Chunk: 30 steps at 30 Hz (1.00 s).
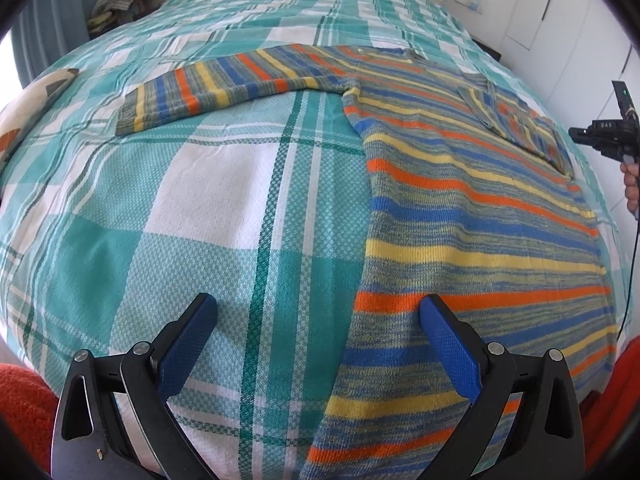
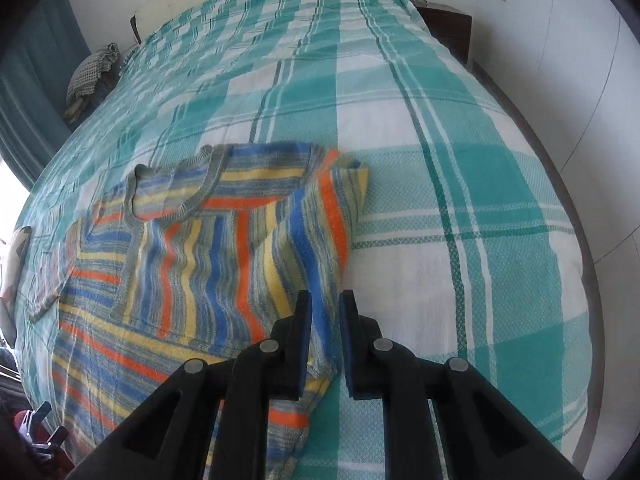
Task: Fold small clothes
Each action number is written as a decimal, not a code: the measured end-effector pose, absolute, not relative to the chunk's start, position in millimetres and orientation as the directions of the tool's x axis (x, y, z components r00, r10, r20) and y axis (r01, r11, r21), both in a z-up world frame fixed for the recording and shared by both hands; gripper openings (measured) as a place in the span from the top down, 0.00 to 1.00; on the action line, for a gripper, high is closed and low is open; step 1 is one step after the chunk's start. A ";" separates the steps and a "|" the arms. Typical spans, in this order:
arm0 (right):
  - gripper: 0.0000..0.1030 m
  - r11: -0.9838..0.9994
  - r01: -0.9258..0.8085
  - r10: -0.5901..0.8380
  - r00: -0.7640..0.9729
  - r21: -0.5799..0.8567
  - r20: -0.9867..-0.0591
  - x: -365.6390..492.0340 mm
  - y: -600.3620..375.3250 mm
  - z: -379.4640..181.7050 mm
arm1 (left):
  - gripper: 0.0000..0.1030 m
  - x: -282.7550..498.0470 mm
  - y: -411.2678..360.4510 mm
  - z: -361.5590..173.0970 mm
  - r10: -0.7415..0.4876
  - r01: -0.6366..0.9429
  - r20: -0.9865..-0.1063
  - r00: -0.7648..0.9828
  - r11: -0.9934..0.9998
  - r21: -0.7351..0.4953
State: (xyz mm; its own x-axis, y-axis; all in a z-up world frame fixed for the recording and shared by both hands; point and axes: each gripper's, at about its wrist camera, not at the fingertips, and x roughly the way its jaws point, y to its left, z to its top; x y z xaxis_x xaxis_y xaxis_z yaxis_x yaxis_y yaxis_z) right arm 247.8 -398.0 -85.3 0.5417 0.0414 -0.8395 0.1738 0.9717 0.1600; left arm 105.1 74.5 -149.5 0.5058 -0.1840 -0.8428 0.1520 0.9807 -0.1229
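Observation:
A small striped knit sweater (image 1: 460,208), in blue, orange, yellow and grey, lies flat on a bed. Its left sleeve (image 1: 224,84) stretches out to the left. Its right sleeve (image 2: 224,264) is folded over the body. My left gripper (image 1: 318,312) is open and empty, low over the sweater's left hem edge. My right gripper (image 2: 326,304) hovers over the sweater's right edge with the jaws nearly shut and a narrow gap between them; nothing shows in the gap. It also shows at the right edge of the left wrist view (image 1: 600,140).
The bed is covered by a teal and white plaid spread (image 1: 200,200). A heap of folded cloth (image 2: 90,76) sits at the far left by a curtain. A dark nightstand (image 2: 448,28) stands at the far right. White walls (image 2: 560,40) run along the right.

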 end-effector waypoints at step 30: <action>0.33 0.991 0.017 0.094 0.600 0.130 -0.794 112.6 -327.3 -96.6 | 0.01 105.6 71.2 -150.2 -0.172 0.133 -0.837 0.519 0.984 -0.119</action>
State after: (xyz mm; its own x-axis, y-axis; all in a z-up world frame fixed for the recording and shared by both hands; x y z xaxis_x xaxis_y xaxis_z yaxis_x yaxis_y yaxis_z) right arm 112.6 -327.3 -96.6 0.6002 0.0941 -0.7943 0.0169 0.9913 0.1303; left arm 105.6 71.2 -150.2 0.5194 -0.1716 -0.8371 0.1332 0.9839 -0.1190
